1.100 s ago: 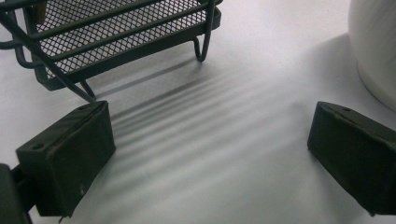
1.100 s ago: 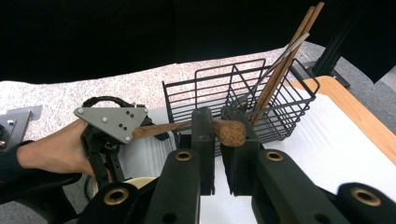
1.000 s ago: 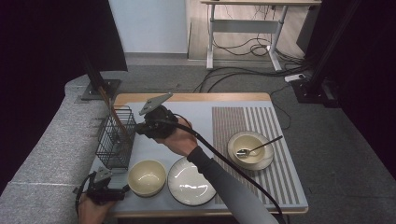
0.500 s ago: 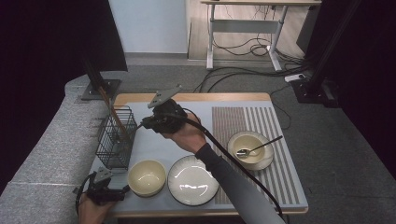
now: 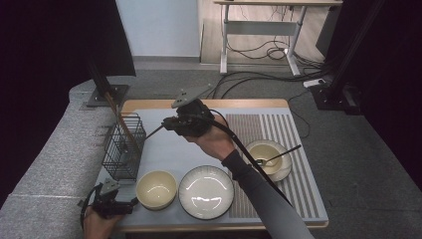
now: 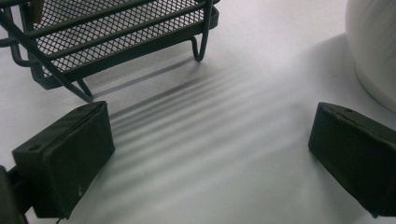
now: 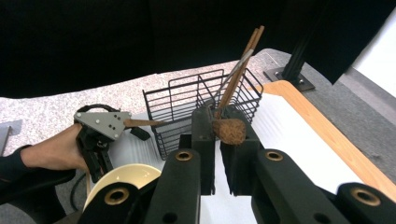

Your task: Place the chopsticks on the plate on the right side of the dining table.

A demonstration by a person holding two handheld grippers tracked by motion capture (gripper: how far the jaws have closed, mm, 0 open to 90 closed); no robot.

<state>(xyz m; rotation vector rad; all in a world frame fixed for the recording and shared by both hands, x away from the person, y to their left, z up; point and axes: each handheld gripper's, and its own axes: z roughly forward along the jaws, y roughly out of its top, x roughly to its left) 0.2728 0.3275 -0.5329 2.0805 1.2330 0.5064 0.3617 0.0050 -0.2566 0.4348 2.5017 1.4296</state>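
My right gripper (image 5: 170, 124) hovers above the back of the white mat, pointing left at a black wire basket (image 5: 122, 149). Its jaws are shut on a brown wooden utensil (image 7: 229, 132), whose thin end (image 5: 154, 132) reaches toward the basket. Brown chopsticks (image 5: 117, 115) lean upright in the basket (image 7: 187, 105). My left gripper (image 5: 130, 205) rests at the table's front left corner, held by a hand. Its jaws stand wide open over bare mat (image 6: 210, 140), with nothing between them.
A cream bowl (image 5: 156, 189) and a white plate (image 5: 206, 191) sit at the front of the mat. Another bowl (image 5: 272, 169) with a spoon (image 5: 281, 152) rests on the striped mat (image 5: 278, 129) at right. The basket's foot (image 6: 201, 46) is just ahead of the left jaws.
The right gripper has moved up and to the right, away from the basket, with the wooden utensil still in its jaws. The left gripper has stayed put.
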